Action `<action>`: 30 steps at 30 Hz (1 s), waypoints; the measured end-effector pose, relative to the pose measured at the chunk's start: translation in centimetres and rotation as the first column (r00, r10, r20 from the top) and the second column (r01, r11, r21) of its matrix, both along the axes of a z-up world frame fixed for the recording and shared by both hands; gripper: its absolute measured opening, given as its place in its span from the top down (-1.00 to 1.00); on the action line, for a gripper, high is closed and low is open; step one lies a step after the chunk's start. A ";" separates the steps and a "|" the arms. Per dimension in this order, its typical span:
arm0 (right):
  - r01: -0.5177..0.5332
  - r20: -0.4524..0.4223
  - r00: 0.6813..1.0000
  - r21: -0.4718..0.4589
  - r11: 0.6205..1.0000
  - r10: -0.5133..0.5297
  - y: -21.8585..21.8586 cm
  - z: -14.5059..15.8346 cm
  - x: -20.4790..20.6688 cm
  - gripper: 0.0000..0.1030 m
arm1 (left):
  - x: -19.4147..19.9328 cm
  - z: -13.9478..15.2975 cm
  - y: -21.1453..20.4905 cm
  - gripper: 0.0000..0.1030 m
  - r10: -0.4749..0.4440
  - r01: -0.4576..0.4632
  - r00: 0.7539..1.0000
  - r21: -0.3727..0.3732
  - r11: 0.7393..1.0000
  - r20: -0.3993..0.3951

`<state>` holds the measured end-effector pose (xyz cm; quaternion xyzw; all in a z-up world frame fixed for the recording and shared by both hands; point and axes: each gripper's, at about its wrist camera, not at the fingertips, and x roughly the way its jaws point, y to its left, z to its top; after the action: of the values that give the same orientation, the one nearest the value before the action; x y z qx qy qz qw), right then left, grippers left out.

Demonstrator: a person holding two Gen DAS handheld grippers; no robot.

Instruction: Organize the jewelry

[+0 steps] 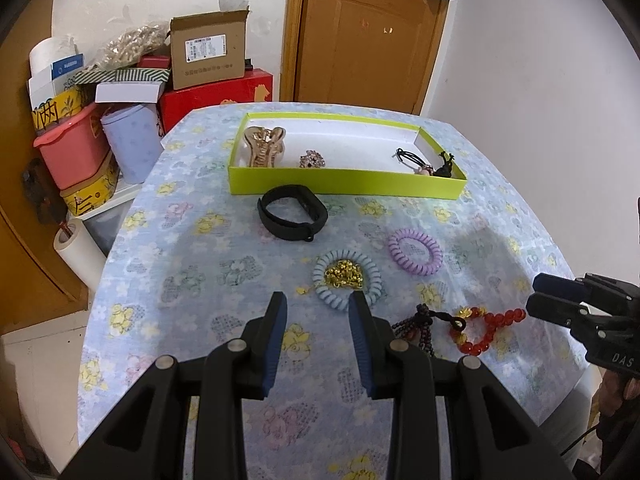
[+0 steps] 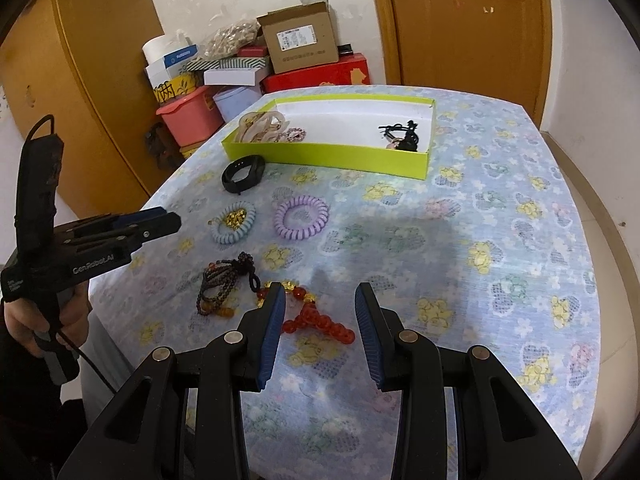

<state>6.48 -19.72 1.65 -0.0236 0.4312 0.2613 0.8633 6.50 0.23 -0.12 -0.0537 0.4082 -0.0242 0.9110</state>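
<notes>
A lime-green tray at the table's far side holds a beige hair claw, a sparkly brooch and black hair ties. On the cloth lie a black wristband, a purple coil tie, a light-blue coil tie with a gold chain inside it, a dark bead bracelet and a red bead bracelet. My left gripper is open above the cloth, just short of the blue coil. My right gripper is open over the red bracelet.
The table has a blue floral cloth. Stacked boxes, a pink bin and paper rolls stand past the left edge. A wooden door is behind the table. The right gripper shows at the left wrist view's right edge.
</notes>
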 end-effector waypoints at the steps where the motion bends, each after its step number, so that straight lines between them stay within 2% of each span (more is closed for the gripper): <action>1: -0.005 -0.001 1.000 -0.001 1.000 0.005 0.2 -0.1 0.0 0.28 | 0.1 -0.1 0.0 0.35 -0.001 0.001 1.000 -0.002 1.000 -0.001; 14: -0.166 0.000 0.986 -0.039 0.985 0.166 5.3 -1.6 1.0 0.28 | -0.2 -0.1 1.9 0.35 0.039 -0.038 0.999 -0.023 0.999 0.009; 23: -0.243 -0.041 0.970 -0.070 0.967 0.241 8.5 -3.6 2.5 0.29 | -0.2 -0.6 3.4 0.35 0.066 -0.065 0.998 -0.043 0.997 0.002; 26: -0.263 -0.061 0.964 -0.075 0.962 0.259 9.1 -4.1 2.7 0.51 | -0.1 -0.8 3.7 0.35 0.069 -0.068 0.998 -0.049 0.996 -0.001; 29: -0.272 -0.052 0.962 -0.090 0.958 0.268 9.4 -4.1 2.7 0.60 | 0.1 -1.0 3.8 0.35 0.068 -0.068 0.998 -0.053 0.996 -0.003; 30: -0.274 -0.054 0.961 -0.087 0.958 0.270 9.5 -4.2 2.7 0.73 | 0.2 -1.0 3.8 0.35 0.067 -0.067 0.998 -0.055 0.996 -0.003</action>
<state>9.18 -10.27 -2.52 -0.1175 0.4534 0.3575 0.8079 6.69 4.01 -1.14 -0.0923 0.4060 -0.0048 0.9092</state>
